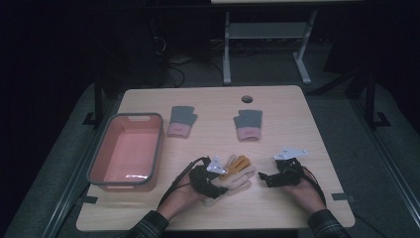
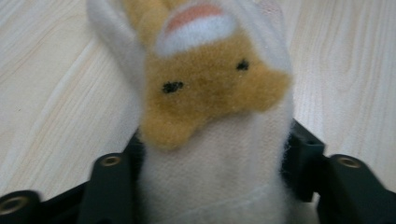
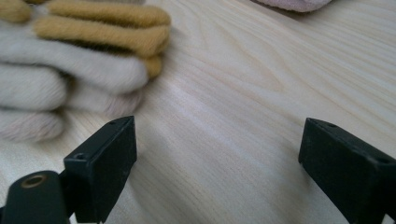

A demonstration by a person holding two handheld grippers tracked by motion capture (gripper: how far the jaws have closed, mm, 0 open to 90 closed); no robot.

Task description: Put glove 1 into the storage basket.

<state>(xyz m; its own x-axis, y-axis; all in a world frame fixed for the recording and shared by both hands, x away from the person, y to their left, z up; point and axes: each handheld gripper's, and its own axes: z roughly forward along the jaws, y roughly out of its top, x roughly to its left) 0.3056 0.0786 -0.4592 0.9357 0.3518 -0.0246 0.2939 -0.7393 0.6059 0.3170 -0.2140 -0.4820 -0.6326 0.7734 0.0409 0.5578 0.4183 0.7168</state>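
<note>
At the left side of the wooden table (image 1: 277, 99) a pink basin with a grey rim (image 1: 126, 149) is seen standing empty, and just beyond its far right corner a grey-and-pink glove (image 1: 181, 121) is laid flat, with its twin (image 1: 247, 124) well apart to the right. Nearer the person, the left gripper (image 1: 216, 182) is set upon a cream glove with a tan animal face and tan fingers (image 1: 236, 174), which is lying on the table between the two hands. From the left gripper view the cuff end of that glove (image 2: 212, 154) is seen lodged between the black jaws, which are drawn partly together so that the fabric is pressed on both sides; a grasp is judged to be made or all but made. To the right, the right gripper (image 1: 263, 178) is held just off the glove's fingertips, its jaws spread wide over bare wood with nothing between them, as is shown in the right gripper view (image 3: 215, 154). The step in hand is taken to be the seizing of the cream glove. What is called for next is a firm enough pinch to keep the soft cloth from slipping, a lift clear of the table, and a carry leftward, probably to the basin.
</note>
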